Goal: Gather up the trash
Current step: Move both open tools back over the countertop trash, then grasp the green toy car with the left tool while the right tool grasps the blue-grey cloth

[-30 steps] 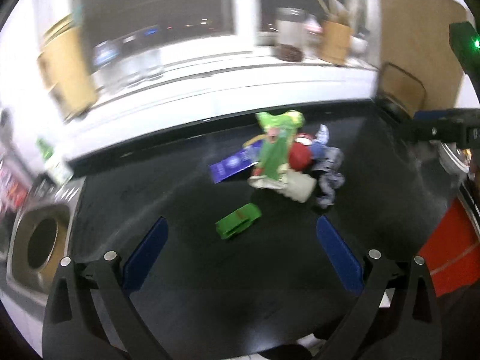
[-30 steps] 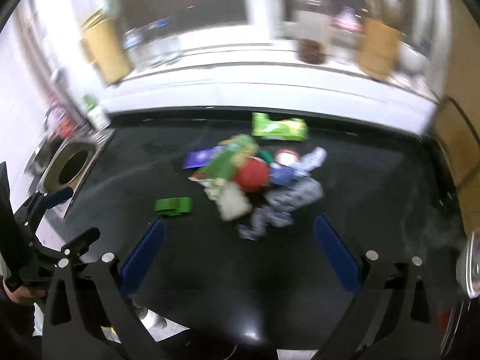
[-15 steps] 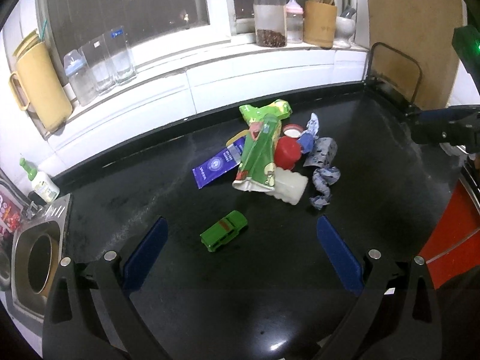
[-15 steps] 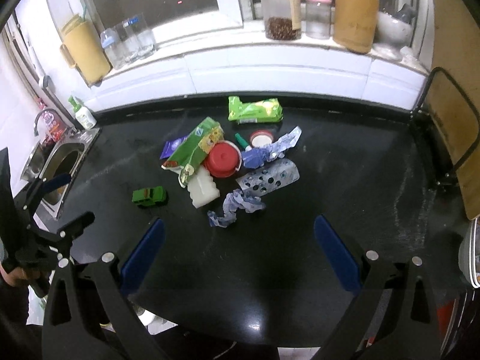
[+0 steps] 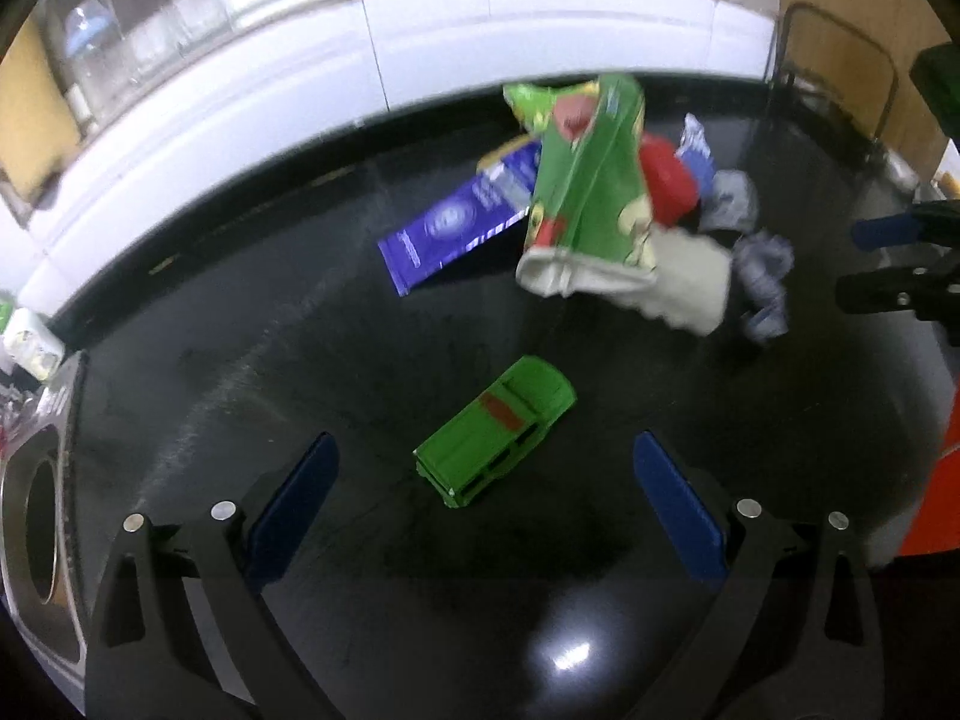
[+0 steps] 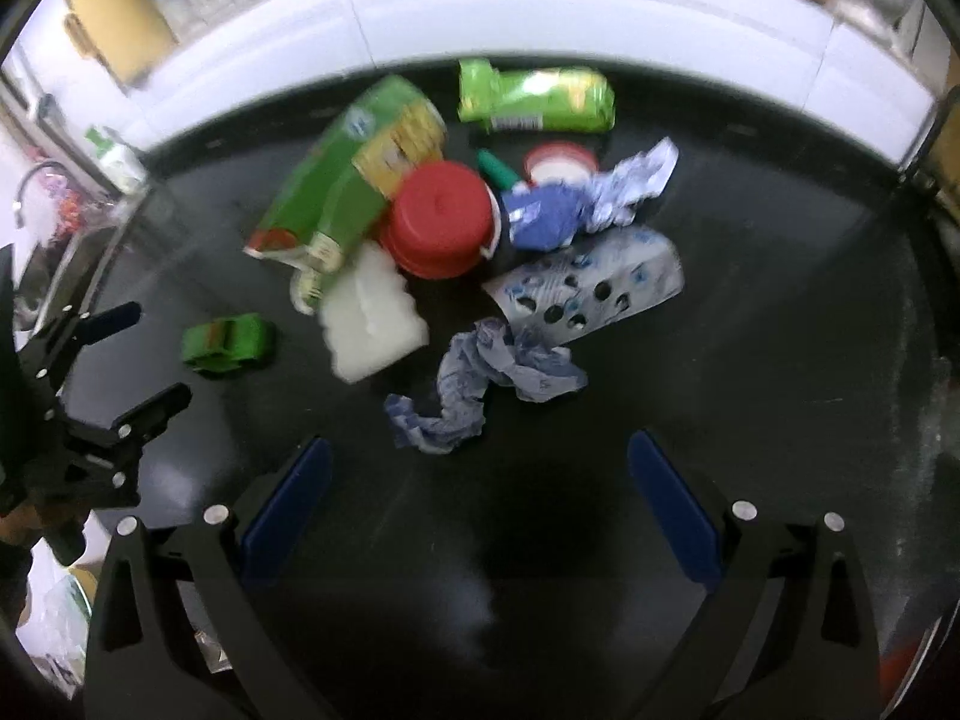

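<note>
A heap of trash lies on the black counter (image 6: 750, 396): a green carton (image 6: 348, 174), a red lid (image 6: 441, 219), a white plastic bottle (image 6: 372, 318), a green snack bag (image 6: 534, 96), a perforated wrapper (image 6: 594, 291) and crumpled blue-white paper (image 6: 480, 384). A green toy car (image 5: 495, 438) sits apart, just ahead of my open left gripper (image 5: 483, 498). My right gripper (image 6: 477, 492) is open and empty, close below the crumpled paper. The purple packet (image 5: 459, 225) lies left of the carton (image 5: 591, 174).
A steel sink (image 5: 36, 498) is set into the counter at the left. A white tiled ledge (image 6: 540, 6) with jars and a yellow jug (image 6: 117, 18) runs along the back. A wire rack (image 5: 840, 60) stands at the right, and something red-orange (image 5: 942, 480) lies by the right edge.
Both grippers have moved forward and down toward the counter; the toy car and the trash heap now look larger and closer. Both remain open.
</note>
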Motion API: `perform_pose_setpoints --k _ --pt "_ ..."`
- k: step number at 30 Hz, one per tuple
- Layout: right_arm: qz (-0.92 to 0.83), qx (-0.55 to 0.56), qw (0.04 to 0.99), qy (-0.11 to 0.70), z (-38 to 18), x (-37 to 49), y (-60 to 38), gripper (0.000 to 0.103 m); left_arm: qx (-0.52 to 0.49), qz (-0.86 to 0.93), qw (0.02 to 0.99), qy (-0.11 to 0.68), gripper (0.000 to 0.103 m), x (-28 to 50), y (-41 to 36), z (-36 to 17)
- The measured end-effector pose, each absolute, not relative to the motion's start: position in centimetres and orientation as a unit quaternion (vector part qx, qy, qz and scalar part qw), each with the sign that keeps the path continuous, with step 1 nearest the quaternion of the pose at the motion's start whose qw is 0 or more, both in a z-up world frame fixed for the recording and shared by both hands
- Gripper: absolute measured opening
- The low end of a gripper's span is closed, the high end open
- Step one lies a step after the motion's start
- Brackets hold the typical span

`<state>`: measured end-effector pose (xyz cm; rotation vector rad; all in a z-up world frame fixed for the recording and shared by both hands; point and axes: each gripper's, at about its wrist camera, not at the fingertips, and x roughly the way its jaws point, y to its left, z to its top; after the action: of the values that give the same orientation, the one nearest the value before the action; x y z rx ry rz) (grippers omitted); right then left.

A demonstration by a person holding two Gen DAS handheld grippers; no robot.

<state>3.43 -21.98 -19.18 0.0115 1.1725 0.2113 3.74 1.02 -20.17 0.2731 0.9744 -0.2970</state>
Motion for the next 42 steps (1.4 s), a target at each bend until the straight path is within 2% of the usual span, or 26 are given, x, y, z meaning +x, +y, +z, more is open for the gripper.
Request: perform_pose_setpoints --k 4,7,8,9,10,11,12,16,17,18,35,42 --pt "0.079 0.006 0.820 0.567 -22.3 5.1 -21.3 0.091 0.131 -0.156 0.863 0.463 0.095 4.8 1.3 -21.9" --pt "0.071 0.017 0.812 0.579 -24.0 5.9 -21.2 0.084 0.132 -0.163 0.858 0.469 0.089 5.3 1.5 -22.8" --pt "0.071 0.020 0.812 0.579 -24.2 5.9 -21.2 0.082 0.134 -0.166 0.856 0.472 0.081 5.4 1.5 -23.2" --pt "0.068 0.012 0.818 0.571 -24.2 5.9 -21.1 0.074 0.139 -0.165 0.853 0.474 0.075 5.4 1.4 -23.4" --pt "0.068 0.006 0.820 0.568 -24.2 5.8 -20.8 0.059 0.145 -0.166 0.851 0.477 0.061 5.3 1.3 -23.6" --pt "0.070 0.003 0.822 0.565 -24.1 5.8 -20.7 0.048 0.146 -0.168 0.851 0.476 0.057 5.2 1.1 -23.8" --pt "0.077 0.004 0.822 0.564 -24.0 5.7 -20.5 0.025 0.144 -0.166 0.850 0.478 0.057 5.1 1.1 -23.8" --pt "0.079 0.012 0.822 0.564 -23.6 5.4 -20.6 0.022 0.143 -0.163 0.847 0.486 0.056 4.2 0.5 -23.5" --pt "0.079 0.014 0.824 0.561 -23.2 5.1 -20.8 0.022 0.137 -0.159 0.849 0.486 0.051 3.9 0.5 -23.2" --pt "0.079 0.015 0.825 0.559 -22.9 4.9 -21.0 0.022 0.130 -0.157 0.850 0.487 0.036 3.7 0.5 -22.8" --pt "0.109 -0.009 0.857 0.503 -14.2 -0.1 -21.7 0.022 0.073 -0.085 0.866 0.488 0.036 -0.8 -0.2 -16.8" --pt "0.119 -0.017 0.860 0.495 -13.1 -0.7 -22.0 0.022 0.074 -0.070 0.870 0.483 0.036 -1.4 -0.5 -15.7"
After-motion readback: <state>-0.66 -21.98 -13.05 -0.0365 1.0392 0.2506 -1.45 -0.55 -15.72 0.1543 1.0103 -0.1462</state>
